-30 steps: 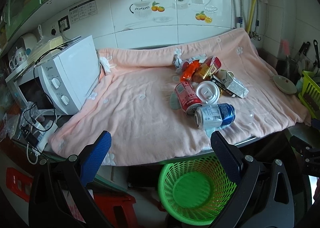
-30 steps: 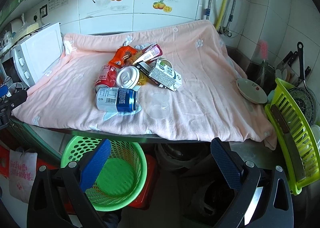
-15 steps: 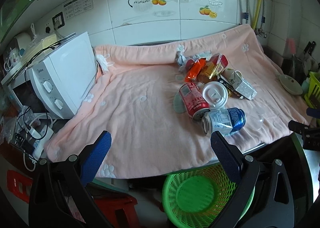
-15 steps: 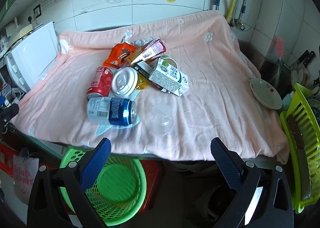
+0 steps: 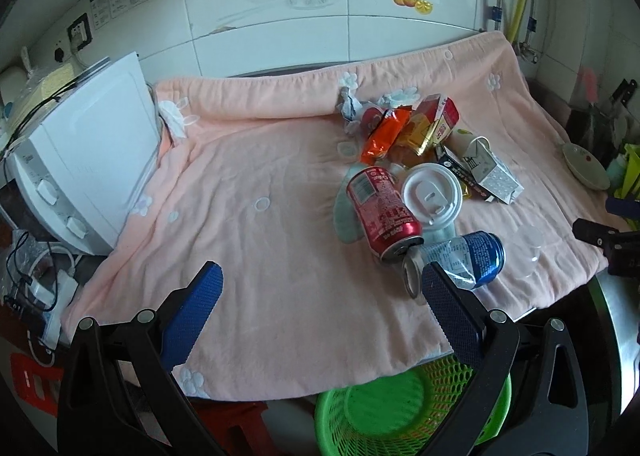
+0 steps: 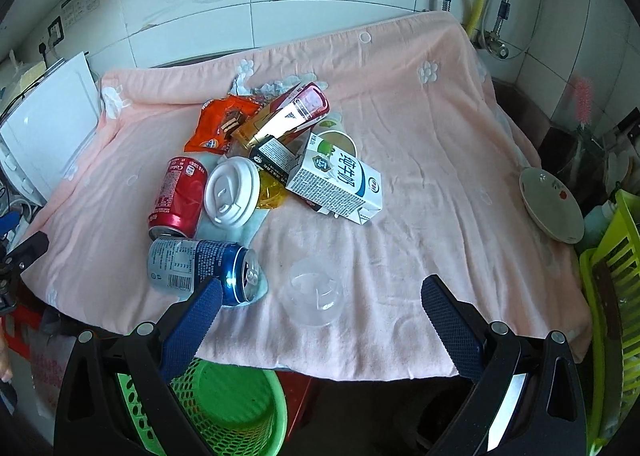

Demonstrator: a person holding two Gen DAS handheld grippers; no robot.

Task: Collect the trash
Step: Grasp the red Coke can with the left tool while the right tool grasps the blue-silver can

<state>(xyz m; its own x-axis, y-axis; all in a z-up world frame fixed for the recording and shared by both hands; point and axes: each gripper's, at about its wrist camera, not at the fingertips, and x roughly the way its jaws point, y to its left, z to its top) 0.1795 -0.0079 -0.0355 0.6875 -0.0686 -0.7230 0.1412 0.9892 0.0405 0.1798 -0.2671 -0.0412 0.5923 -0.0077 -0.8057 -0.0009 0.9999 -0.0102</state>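
A pile of trash lies on a pink cloth (image 6: 420, 144) over the counter: a red can (image 6: 176, 196), a blue can (image 6: 200, 266), a white cup lid (image 6: 232, 192), a milk carton (image 6: 340, 184), an orange wrapper (image 6: 220, 124), a red and gold box (image 6: 288, 116) and a clear plastic cup (image 6: 314, 292). A green basket (image 6: 232, 412) stands on the floor below the counter edge. My left gripper (image 5: 320, 292) is open and empty, just before the cloth's front edge, with the blue can (image 5: 460, 260) by its right finger. My right gripper (image 6: 320, 296) is open and empty, around the clear cup's spot in view.
A white microwave (image 5: 80, 160) stands left of the cloth. A small plate (image 6: 552, 204) and a yellow-green dish rack (image 6: 612, 296) are at the right. Pipes and a tiled wall rise behind. The green basket also shows in the left wrist view (image 5: 400, 412).
Both grippers have moved forward and up toward the counter. The trash pile looks nearer and the basket has dropped lower in both views. Both stay open.
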